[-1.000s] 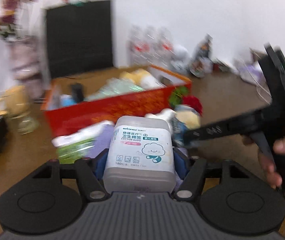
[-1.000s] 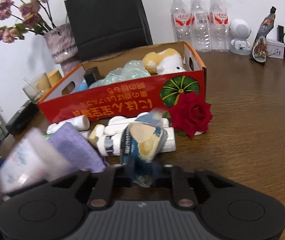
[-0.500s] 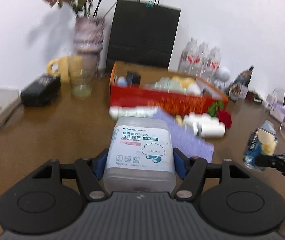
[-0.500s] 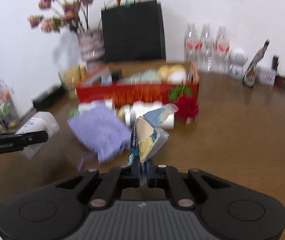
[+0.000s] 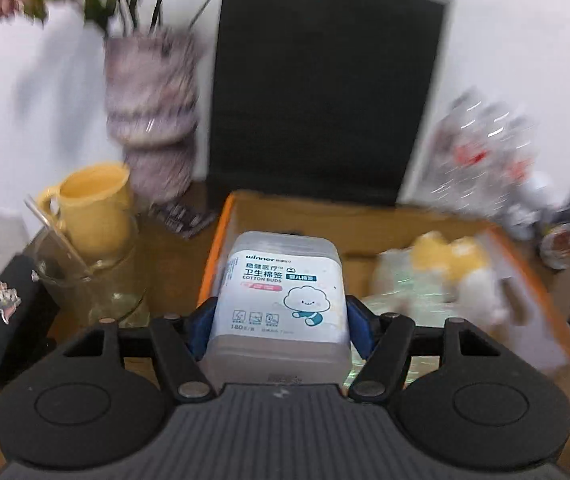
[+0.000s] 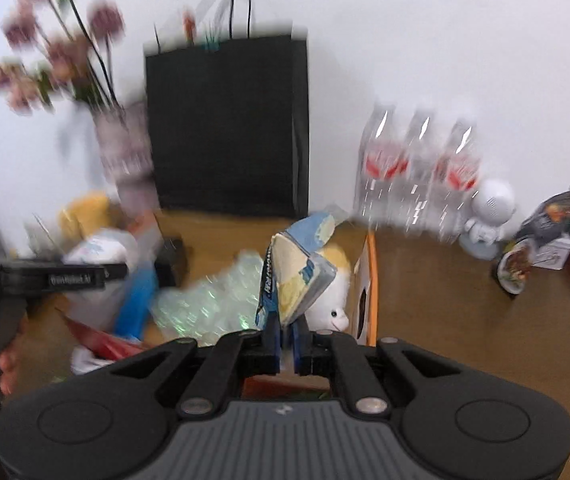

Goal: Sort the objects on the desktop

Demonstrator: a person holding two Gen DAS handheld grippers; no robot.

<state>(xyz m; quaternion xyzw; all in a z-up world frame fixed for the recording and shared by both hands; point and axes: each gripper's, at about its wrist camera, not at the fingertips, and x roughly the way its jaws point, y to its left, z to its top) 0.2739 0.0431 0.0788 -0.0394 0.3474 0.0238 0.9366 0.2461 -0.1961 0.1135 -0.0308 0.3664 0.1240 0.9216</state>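
Brown wooden tabletop (image 6: 465, 320) against a white wall forms the setting for both views, which are blurred by motion. Nearest in the left wrist view, my left gripper (image 5: 279, 320) points level toward the wall and is clamped on the cotton-bud box (image 5: 279, 296), its blue pads (image 5: 359, 330) pressing the two side faces. That box's long axis runs forward along the fingers, label face up, lid end away from me, and it hangs over the near left corner of the orange-edged cardboard box (image 5: 215, 248). Nearest in the right wrist view, my right gripper (image 6: 285, 346) is pinched on the lower edge of the snack packet (image 6: 297, 268), which stands roughly upright with its long axis vertical and its torn top tilted to the right, above the same cardboard box. Inside that box lie a bubble-wrap bundle (image 6: 209, 300) and a white-and-yellow plush toy (image 6: 331, 304). Farther left stand a glass (image 5: 97, 280), a yellow mug (image 5: 93, 204) and a mottled vase (image 5: 153, 120). Farthest, by the wall, stand a black paper bag (image 6: 229, 128) and three water bottles (image 6: 417, 168).
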